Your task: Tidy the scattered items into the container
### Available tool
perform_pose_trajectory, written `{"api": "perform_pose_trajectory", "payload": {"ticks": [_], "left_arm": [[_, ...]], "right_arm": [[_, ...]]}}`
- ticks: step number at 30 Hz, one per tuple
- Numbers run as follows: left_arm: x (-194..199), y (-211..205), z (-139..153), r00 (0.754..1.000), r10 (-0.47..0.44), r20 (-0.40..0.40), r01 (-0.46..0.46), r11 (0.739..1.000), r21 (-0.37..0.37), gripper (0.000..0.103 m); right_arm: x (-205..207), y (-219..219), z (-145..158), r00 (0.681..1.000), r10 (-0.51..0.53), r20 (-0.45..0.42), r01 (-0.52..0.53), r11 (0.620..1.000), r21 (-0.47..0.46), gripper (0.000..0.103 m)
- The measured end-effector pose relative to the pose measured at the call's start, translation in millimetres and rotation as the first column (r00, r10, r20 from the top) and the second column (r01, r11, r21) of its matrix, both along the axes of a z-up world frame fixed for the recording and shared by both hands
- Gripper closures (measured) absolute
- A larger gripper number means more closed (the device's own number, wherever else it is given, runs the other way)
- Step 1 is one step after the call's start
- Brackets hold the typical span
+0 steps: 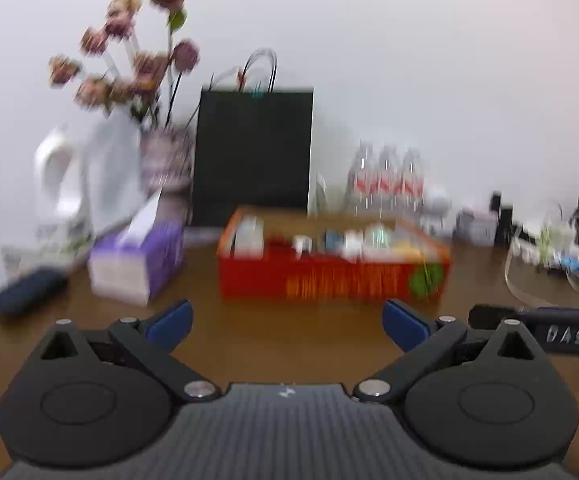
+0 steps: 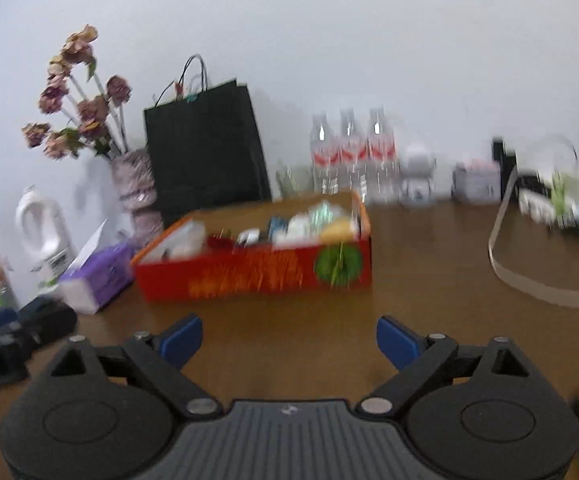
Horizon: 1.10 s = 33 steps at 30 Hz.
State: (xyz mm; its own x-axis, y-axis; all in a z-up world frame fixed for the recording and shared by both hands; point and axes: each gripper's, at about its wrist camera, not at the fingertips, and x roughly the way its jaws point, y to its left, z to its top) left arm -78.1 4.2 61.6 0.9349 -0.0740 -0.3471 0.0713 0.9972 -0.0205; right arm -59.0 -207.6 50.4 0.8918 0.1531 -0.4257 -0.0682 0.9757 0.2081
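A red container (image 2: 249,276) with orange lettering, an orange rim and a green round mark stands on the brown wood-grain bench (image 2: 429,280). At eleven o'clock from it a black paper bag (image 2: 205,148) backs onto the white wall, beside faded pink flowers (image 2: 77,96) in a mottled purple vase (image 2: 135,180). A purple tissue box (image 2: 97,276) and red-labelled clear bottles (image 2: 351,152) flank it. Both grippers are black with blue pads (image 2: 181,338).

Left gripper (image 1: 287,322), right gripper (image 2: 289,338): black bodies, blue jaws, silver screws, ribbed grey housing.
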Motion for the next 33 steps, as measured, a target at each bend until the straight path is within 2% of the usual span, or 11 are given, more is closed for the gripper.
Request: {"api": "perform_pose_trajectory", "payload": {"ticks": [2, 4, 6, 9, 13, 19, 24, 28, 33], "left_arm": [[-23.6, 0.0, -10.3, 1.0, 0.001, -0.021, -0.001, 1.0, 0.031, 0.0], [-41.3, 0.6, -14.8, 0.999, 0.013, -0.031, -0.011, 0.998, 0.057, 0.0], [-51.5, 6.5, -16.4, 0.999, 0.024, -0.037, -0.022, 0.998, 0.051, 0.0], [-56.3, 13.8, -19.4, 0.997, 0.041, -0.064, -0.038, 0.998, 0.04, 0.0], [-56.2, 18.9, -24.3, 0.997, 0.028, -0.069, -0.025, 0.999, 0.037, 0.0], [-10.7, 12.6, -28.1, 0.991, -0.021, -0.132, 0.027, 0.999, 0.041, 0.0], [47.9, 1.1, -44.9, 0.963, -0.029, -0.269, 0.063, 0.991, 0.121, 0.0], [79.0, 4.6, -55.9, 0.944, -0.01, -0.329, 0.044, 0.994, 0.096, 0.0], [95.7, 11.2, -59.4, 0.941, -0.003, -0.338, 0.025, 0.998, 0.061, 0.0]], "right_arm": [[-28.4, -0.7, -6.5, 1.0, 0.015, -0.011, -0.015, 1.0, 0.003, 0.009], [-57.1, 2.4, -11.0, 1.0, 0.029, 0.008, -0.029, 0.999, -0.035, 0.009], [-80.7, 7.8, -15.3, 0.999, 0.031, 0.044, -0.027, 0.996, -0.09, 0.004], [-90.0, 14.1, -18.4, 0.998, 0.034, 0.048, -0.029, 0.994, -0.108, 0.003], [-72.2, 21.7, -21.1, 0.999, 0.037, -0.013, -0.038, 0.992, -0.119, 0.003], [-33.4, 17.5, -31.4, 0.993, 0.045, -0.108, -0.057, 0.993, -0.105, 0.003], [18.4, 20.4, -40.7, 0.981, 0.019, -0.192, -0.048, 0.988, -0.15, 0.003], [52.5, 25.0, -48.7, 0.969, 0.018, -0.244, -0.057, 0.987, -0.153, 0.003], [73.2, 31.5, -52.0, 0.967, 0.007, -0.256, -0.053, 0.984, -0.172, 0.002]]}}
